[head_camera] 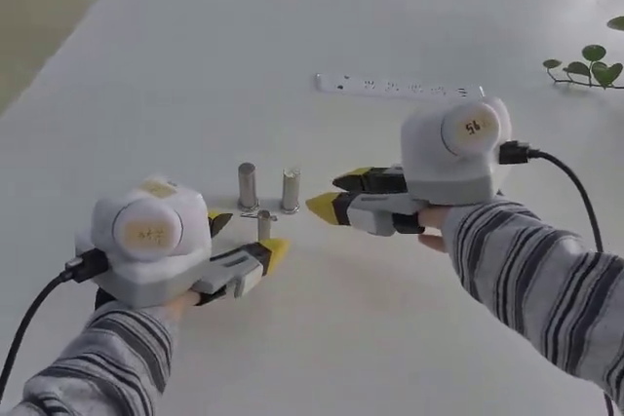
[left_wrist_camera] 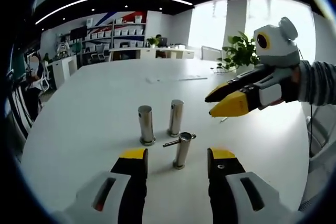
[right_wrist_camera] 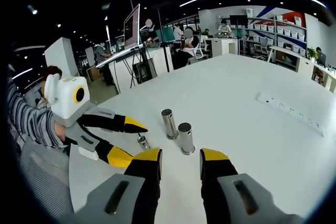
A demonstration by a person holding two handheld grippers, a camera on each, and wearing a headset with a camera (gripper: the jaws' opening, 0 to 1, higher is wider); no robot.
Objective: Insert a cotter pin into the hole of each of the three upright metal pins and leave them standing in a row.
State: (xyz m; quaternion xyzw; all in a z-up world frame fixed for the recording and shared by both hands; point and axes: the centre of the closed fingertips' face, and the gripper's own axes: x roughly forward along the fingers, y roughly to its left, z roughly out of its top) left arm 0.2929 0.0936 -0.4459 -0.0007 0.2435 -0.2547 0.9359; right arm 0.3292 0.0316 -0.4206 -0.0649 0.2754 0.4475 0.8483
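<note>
Three upright metal pins stand on the white table [head_camera: 322,36]: a far left pin [head_camera: 248,185], a far right pin [head_camera: 291,190] and a shorter near pin [head_camera: 264,225]. A cotter pin [left_wrist_camera: 172,142] pokes sideways through the head of the near pin [left_wrist_camera: 183,150]. My left gripper [head_camera: 249,238] is open, its yellow-tipped jaws on either side of the near pin without touching it. My right gripper [head_camera: 327,194] is open and holds nothing; it points left, just right of the far right pin [right_wrist_camera: 186,138].
A white power strip [head_camera: 400,87] lies farther back on the table. Green plant leaves [head_camera: 590,65] reach in at the far right. Black cables trail from both grippers. Office desks and shelves stand beyond the table.
</note>
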